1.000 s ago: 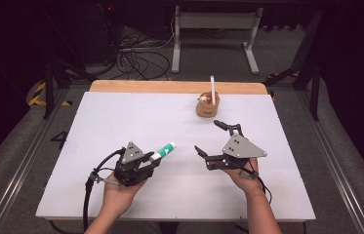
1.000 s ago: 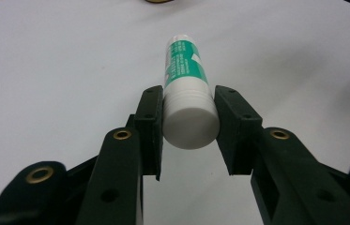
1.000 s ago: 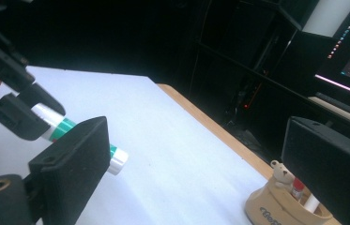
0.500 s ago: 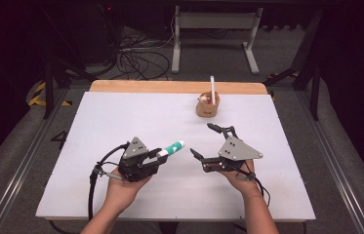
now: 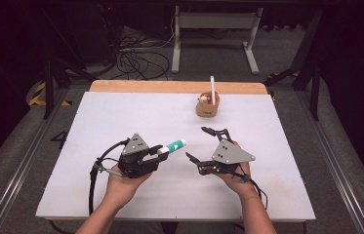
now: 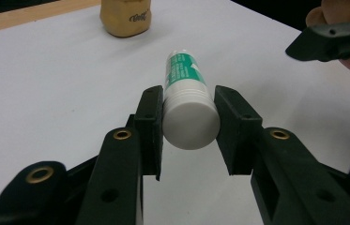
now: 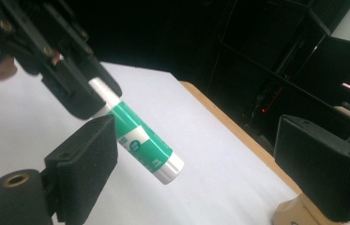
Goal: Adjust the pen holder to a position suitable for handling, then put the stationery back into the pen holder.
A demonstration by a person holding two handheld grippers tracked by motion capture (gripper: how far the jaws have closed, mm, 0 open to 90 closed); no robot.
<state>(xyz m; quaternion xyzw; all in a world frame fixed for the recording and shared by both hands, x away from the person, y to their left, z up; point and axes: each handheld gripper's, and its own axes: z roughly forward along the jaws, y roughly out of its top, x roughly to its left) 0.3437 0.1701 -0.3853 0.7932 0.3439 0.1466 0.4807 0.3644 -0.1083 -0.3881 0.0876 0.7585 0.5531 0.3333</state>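
Closing in now: over the last second both hands have drifted toward each other near the lower middle of the high view, and the right gripper's jaws have just been closing a touch, with nothing pressed between them yet. At the centre of it all is the glue stick (image 5: 174, 145), white with a green label, held off the white table (image 5: 121, 112) just left of centre in the high view. Its capped white end is clamped between the pads of the left gripper (image 5: 161, 150); from that gripper's own camera you see the round end (image 6: 191, 121) squeezed squarely by a pad on each side, a narrow, firm hold. The stick's long axis runs from that grip up and to the right in the high view, its free end aimed at the gap ahead of the right gripper (image 5: 204, 144). That one stands wide, one jaw reaching up the frame and the other low, the stick's tip just short of the space between them. From the right gripper view the stick (image 7: 140, 140) slants down from upper left, its free end hanging in the wide gap nearer the left-hand pad (image 7: 88, 154), touching neither. So the right hand is the one placed to take that free end, I'd say. Farther off, toward the upper right of centre, stands a small tan cup (image 5: 207, 105) with a white stick upright in it, well apart from both hands.
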